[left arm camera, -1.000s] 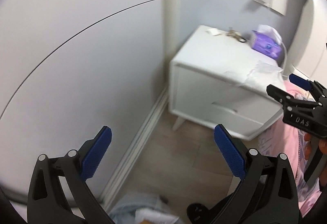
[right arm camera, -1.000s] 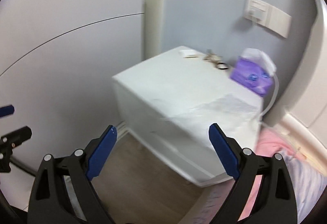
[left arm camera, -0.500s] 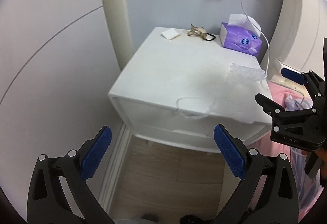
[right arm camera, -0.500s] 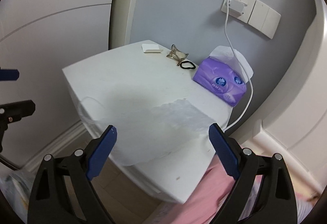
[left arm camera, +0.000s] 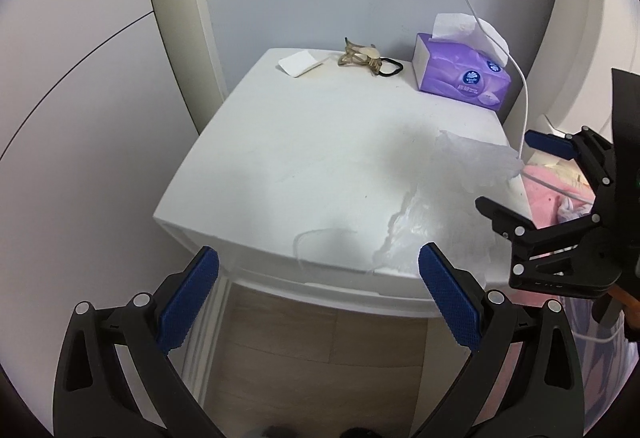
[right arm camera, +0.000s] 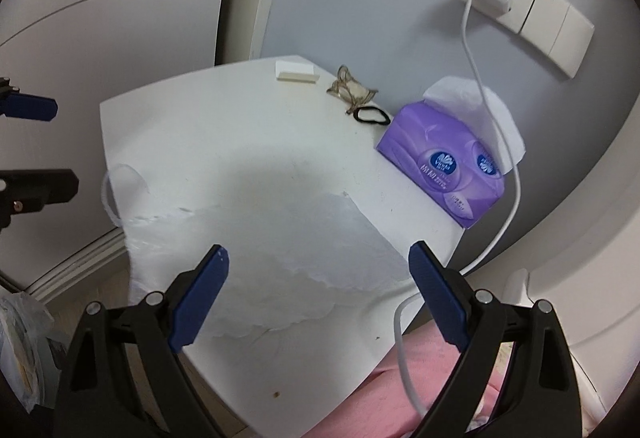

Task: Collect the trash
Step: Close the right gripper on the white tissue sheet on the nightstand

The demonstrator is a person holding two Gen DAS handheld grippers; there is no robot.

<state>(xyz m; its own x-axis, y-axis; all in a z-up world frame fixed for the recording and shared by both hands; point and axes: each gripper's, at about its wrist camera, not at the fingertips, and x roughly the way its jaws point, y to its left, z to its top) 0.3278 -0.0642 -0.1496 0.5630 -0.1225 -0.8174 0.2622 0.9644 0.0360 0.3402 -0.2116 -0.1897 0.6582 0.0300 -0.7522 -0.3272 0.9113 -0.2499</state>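
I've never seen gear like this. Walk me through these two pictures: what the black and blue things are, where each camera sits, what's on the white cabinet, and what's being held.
Each picture comes from a fisheye camera on a hand-held claw, looking along its two blue-padded fingers. One shows the left claw, the other the right claw; no robot arm is involved. Both are open and hold nothing.

On the white bedside cabinet lie a thin translucent plastic bag near the front edge, a purple tissue pack, a beige hair clip, a black hair tie and a small white card. A white charging cable runs from the wall socket.
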